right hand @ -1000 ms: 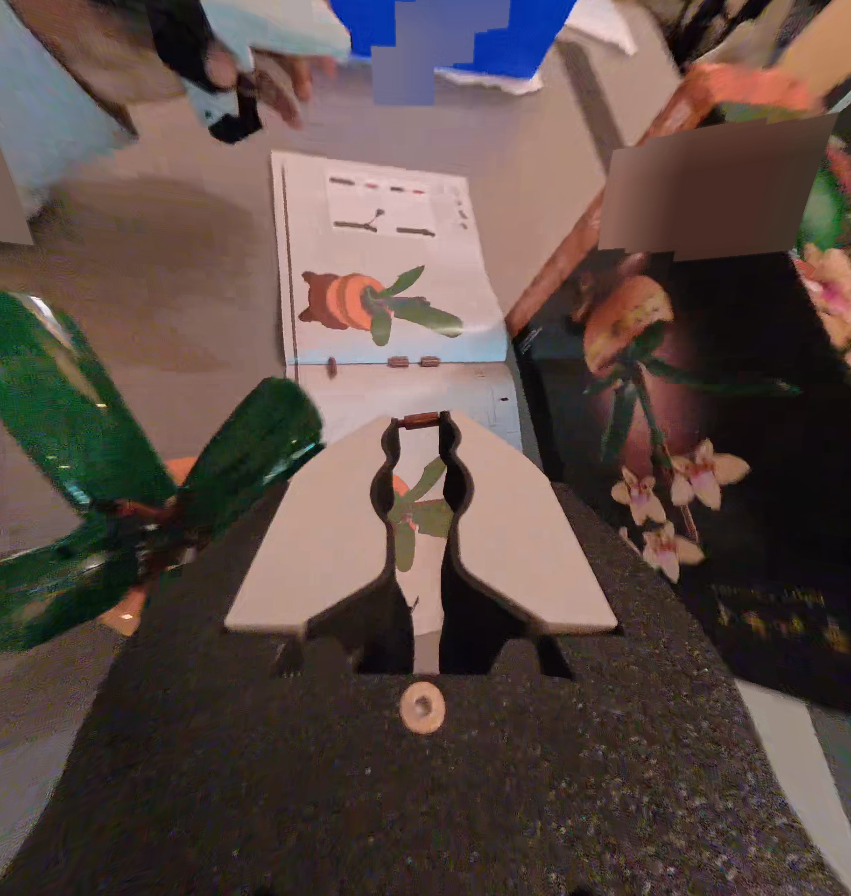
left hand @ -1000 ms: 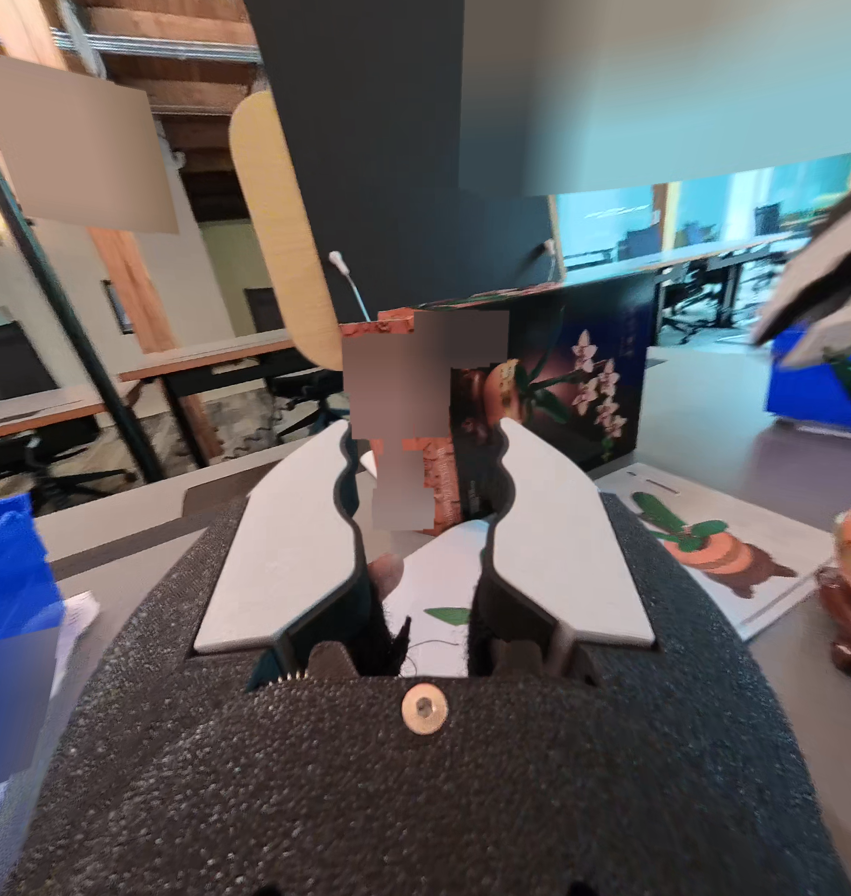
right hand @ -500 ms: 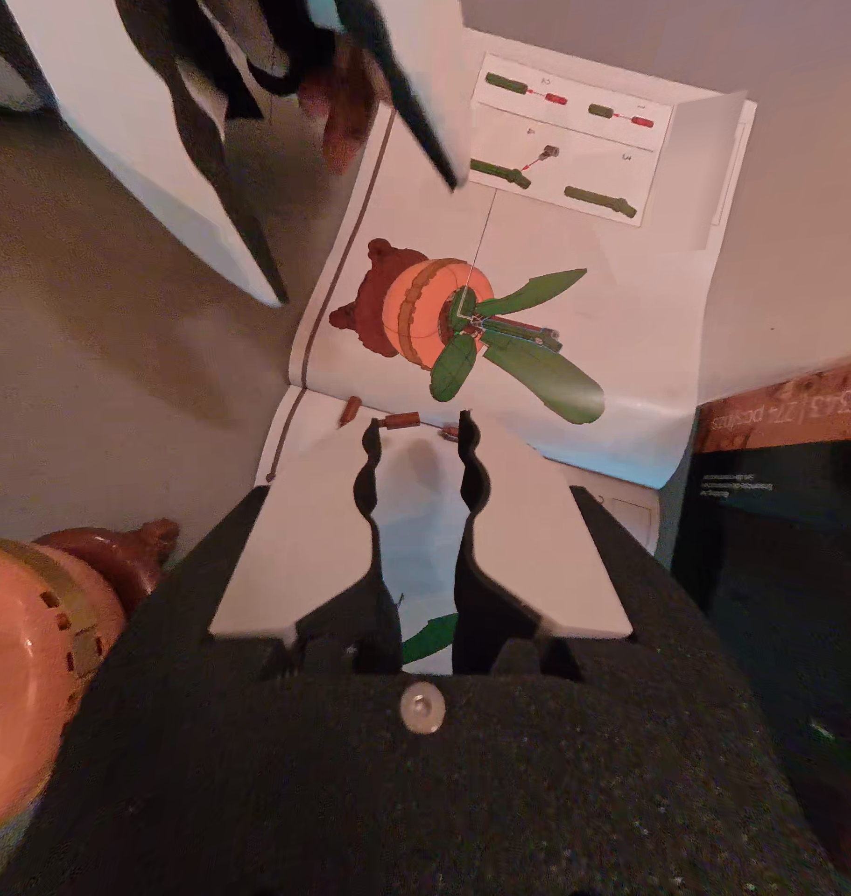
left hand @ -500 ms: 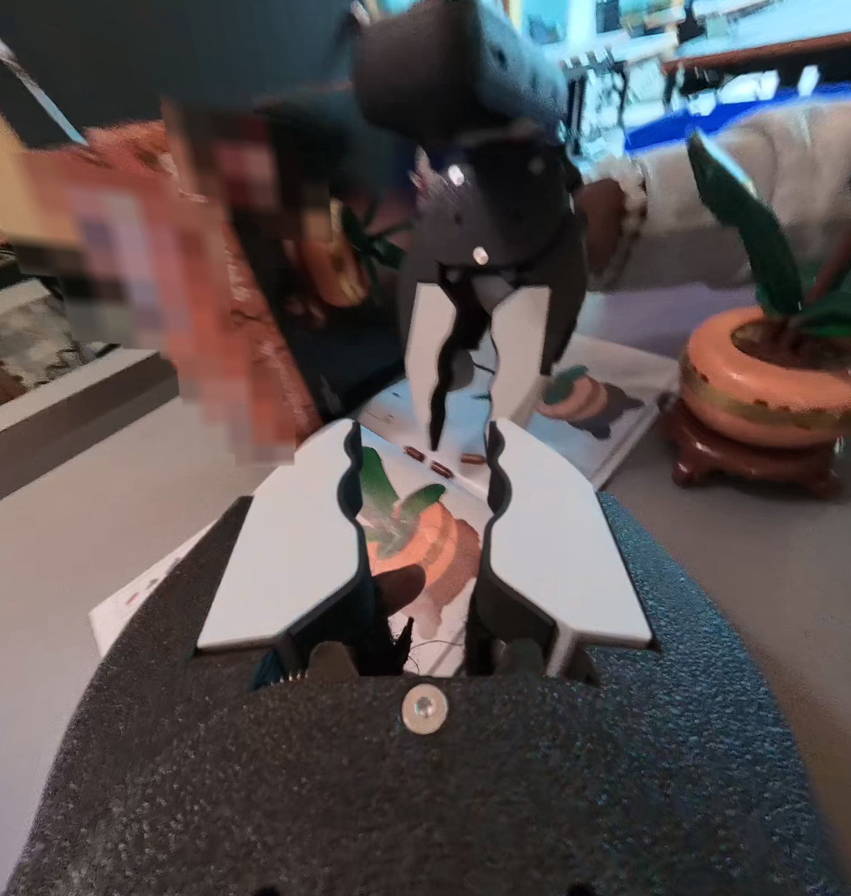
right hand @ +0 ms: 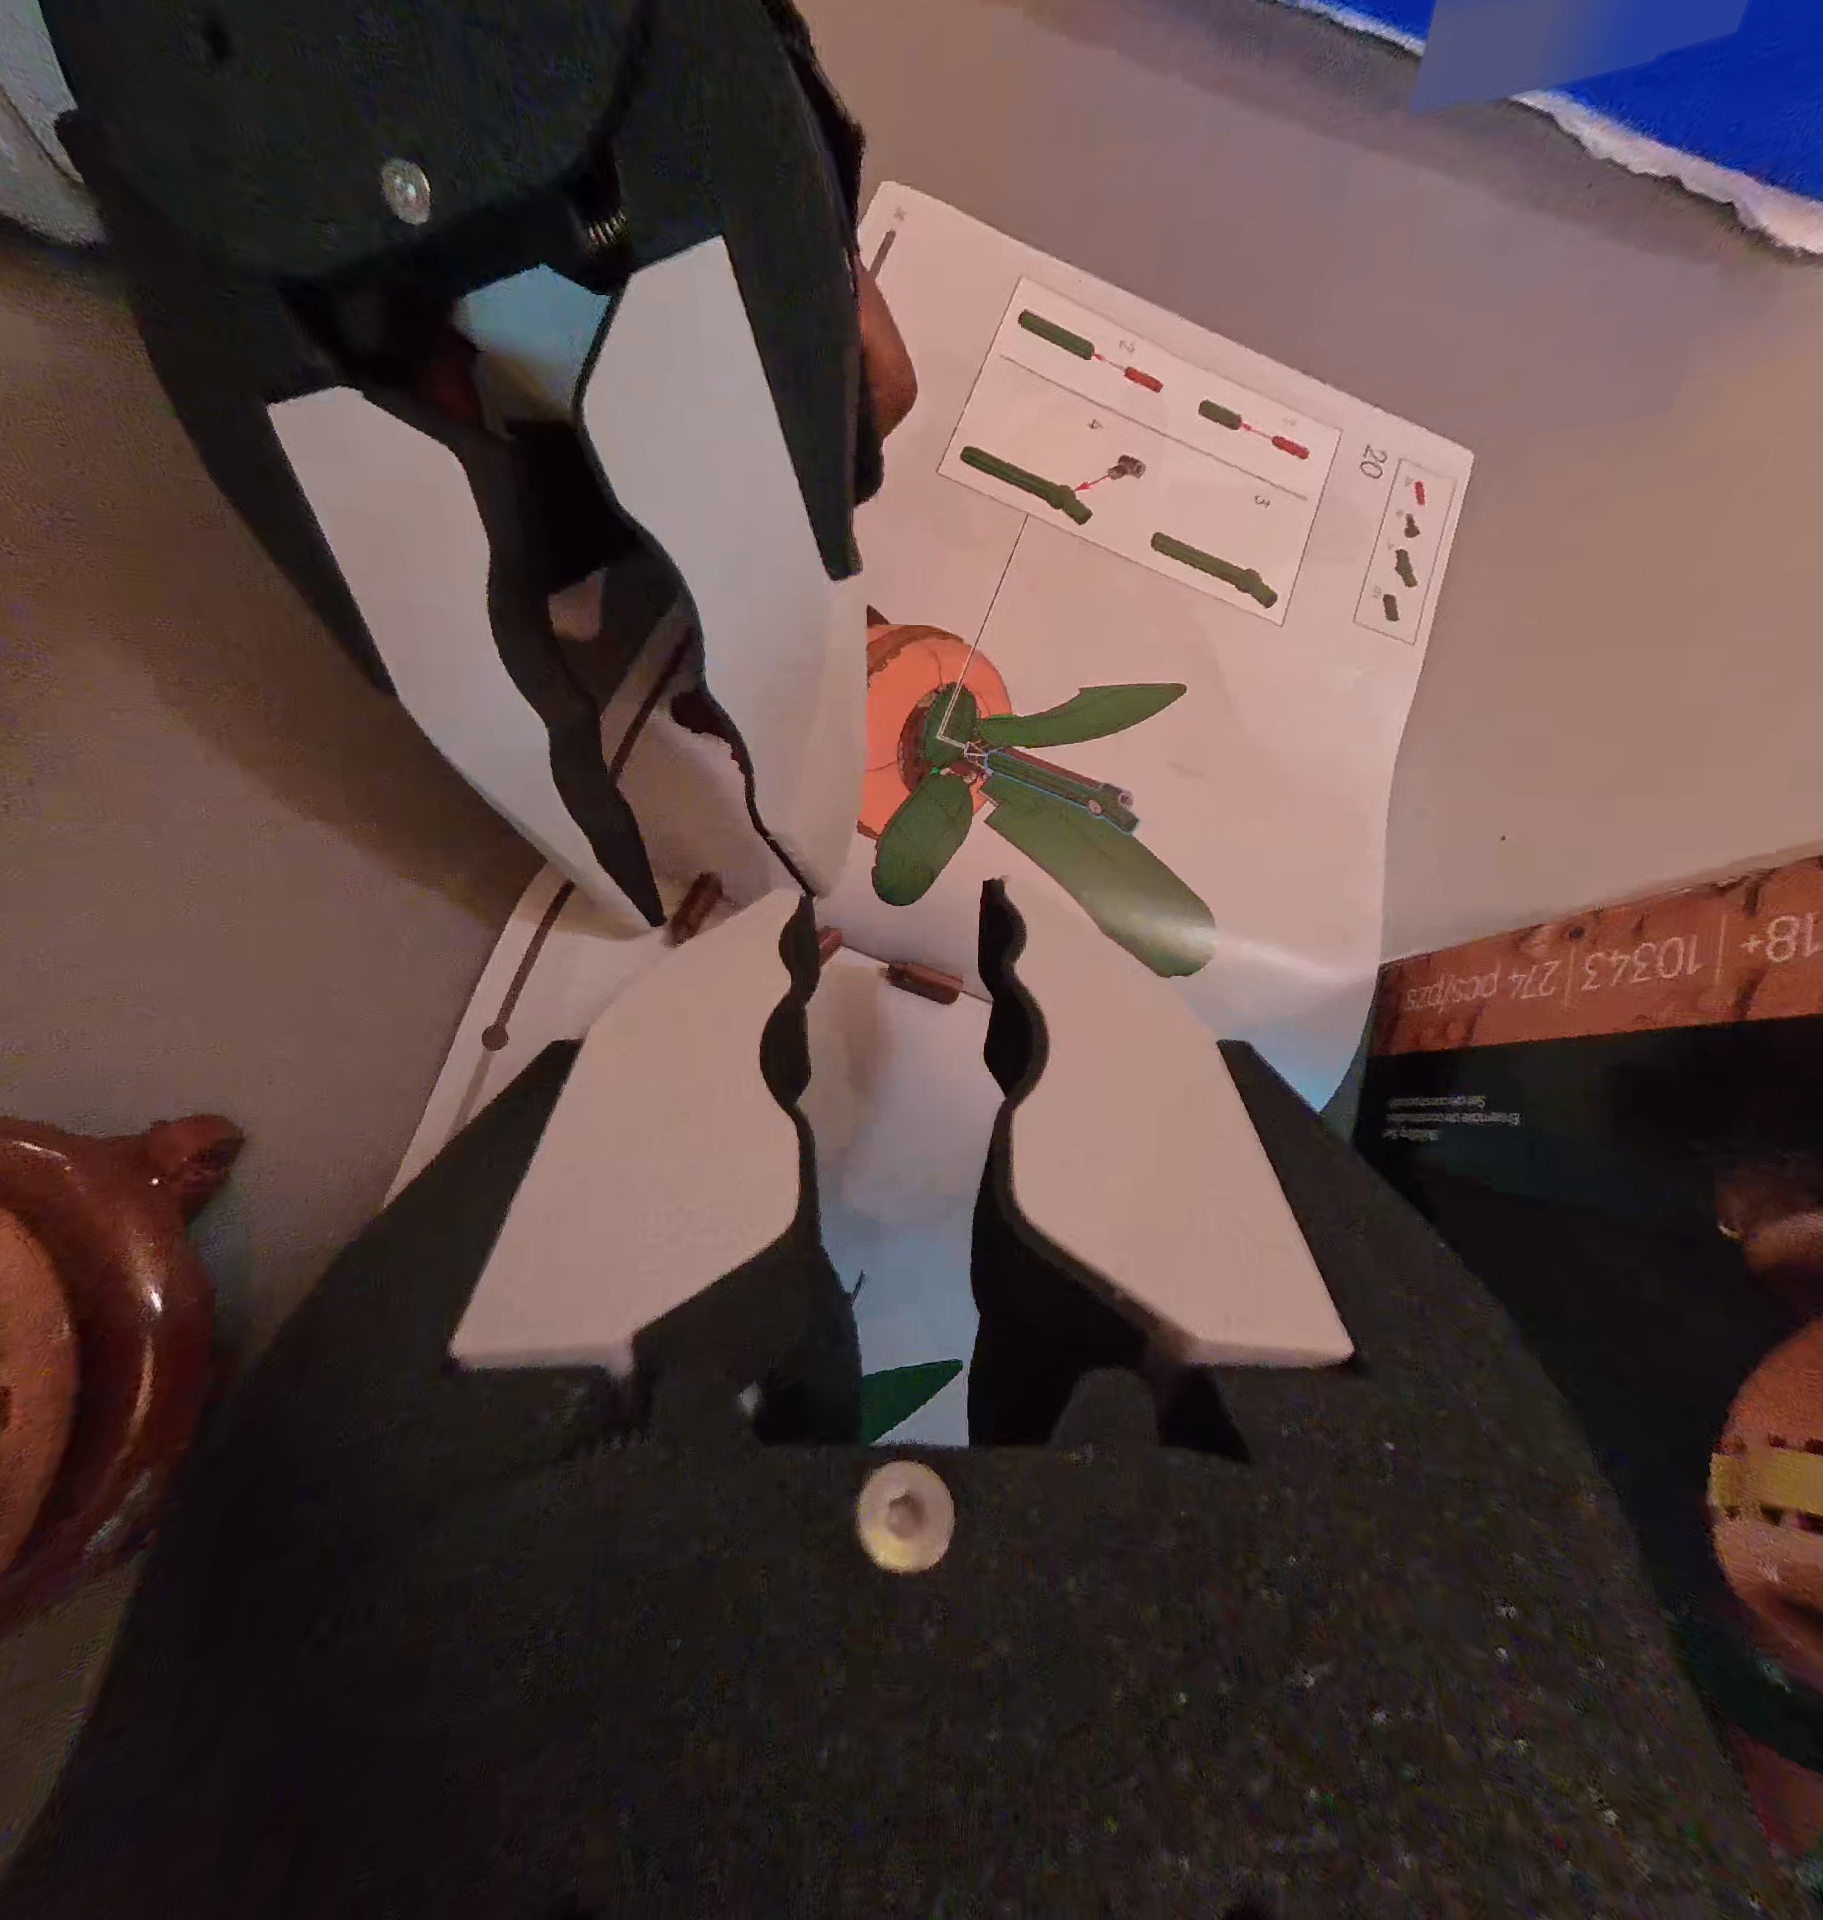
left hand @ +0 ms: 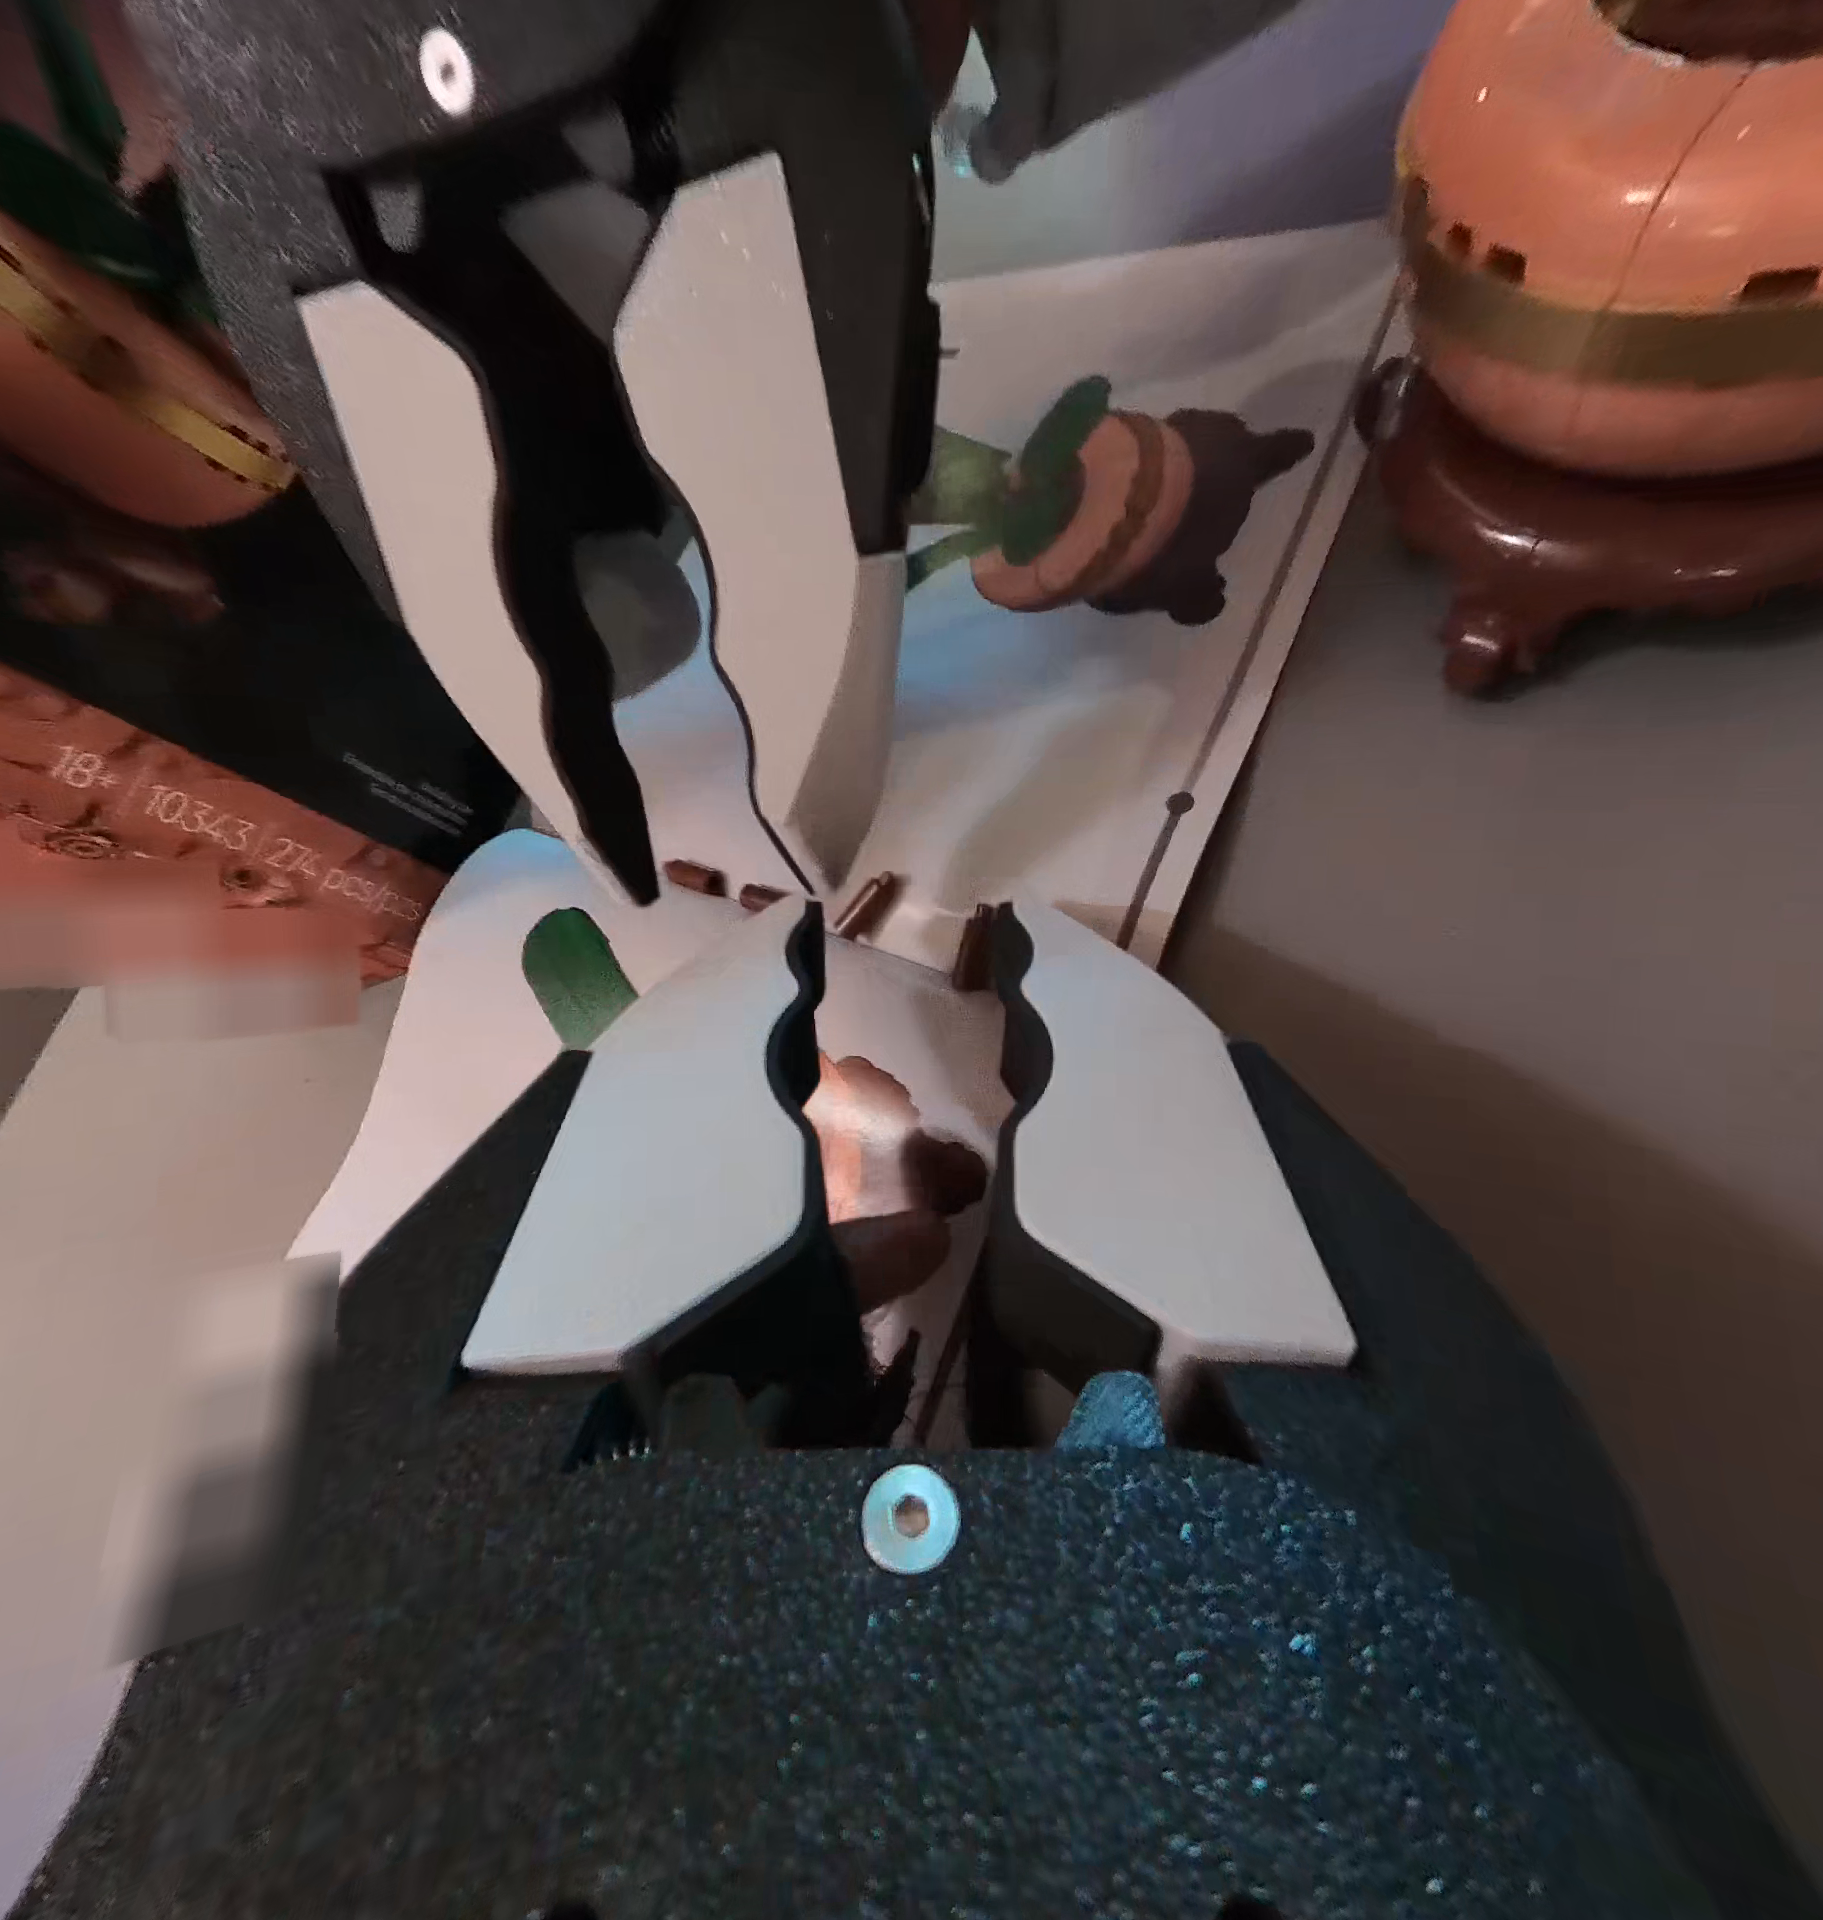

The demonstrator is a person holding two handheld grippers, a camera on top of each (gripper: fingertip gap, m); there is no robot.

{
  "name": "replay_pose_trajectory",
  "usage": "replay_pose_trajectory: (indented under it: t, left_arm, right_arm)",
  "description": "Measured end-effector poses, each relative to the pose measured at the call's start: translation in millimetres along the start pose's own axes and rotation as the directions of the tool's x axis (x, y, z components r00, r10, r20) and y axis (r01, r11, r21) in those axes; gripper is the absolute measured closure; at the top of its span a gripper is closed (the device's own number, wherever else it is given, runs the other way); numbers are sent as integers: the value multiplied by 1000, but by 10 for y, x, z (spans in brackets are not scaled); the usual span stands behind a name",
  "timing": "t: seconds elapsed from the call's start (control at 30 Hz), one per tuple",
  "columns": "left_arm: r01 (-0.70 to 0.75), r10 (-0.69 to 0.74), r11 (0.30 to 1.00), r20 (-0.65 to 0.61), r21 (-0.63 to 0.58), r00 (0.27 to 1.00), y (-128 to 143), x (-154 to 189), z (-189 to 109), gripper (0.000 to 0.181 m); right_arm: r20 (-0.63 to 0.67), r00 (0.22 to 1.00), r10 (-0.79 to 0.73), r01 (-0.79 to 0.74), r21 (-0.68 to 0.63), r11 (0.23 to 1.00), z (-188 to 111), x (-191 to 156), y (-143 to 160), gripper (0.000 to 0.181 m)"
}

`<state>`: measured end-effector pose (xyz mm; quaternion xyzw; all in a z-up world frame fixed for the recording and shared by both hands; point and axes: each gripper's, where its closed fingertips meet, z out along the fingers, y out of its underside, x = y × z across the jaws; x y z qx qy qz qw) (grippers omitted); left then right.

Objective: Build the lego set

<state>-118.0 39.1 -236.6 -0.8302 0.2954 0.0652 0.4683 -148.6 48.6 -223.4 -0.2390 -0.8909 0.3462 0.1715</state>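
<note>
Both grippers have dropped from mid-air to the booklet (right hand: 1250, 831): left gripper (left hand: 907, 914) and right gripper (right hand: 891, 899), both parted and empty, flank the small brown pins (right hand: 922, 982), so picking looks imminent.

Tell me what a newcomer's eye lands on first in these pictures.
First, the two open claws meeting tip to tip: the left claw and the right claw, both low over small brown pegs lying on the open instruction booklet. Next, the glossy peach pot on its brown stand, beside the booklet at the upper right of the left wrist view.
</note>
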Motion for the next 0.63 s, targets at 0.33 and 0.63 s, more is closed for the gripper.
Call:
replay_pose_trajectory:
  t: [0.33, 0.63]
  left_arm:
    - [139, -154, 987, 213, 81, 965, 65, -409, -281, 141]
    - [288, -421, 887, 374, 361, 827, 9, -935, -676, 140]
  right_arm:
    - [-598, 788, 148, -67, 156, 986, -2118, -134, -663, 163]
    - [-807, 585, 82, -418, -213, 883, -4113, -1720, 762, 174]
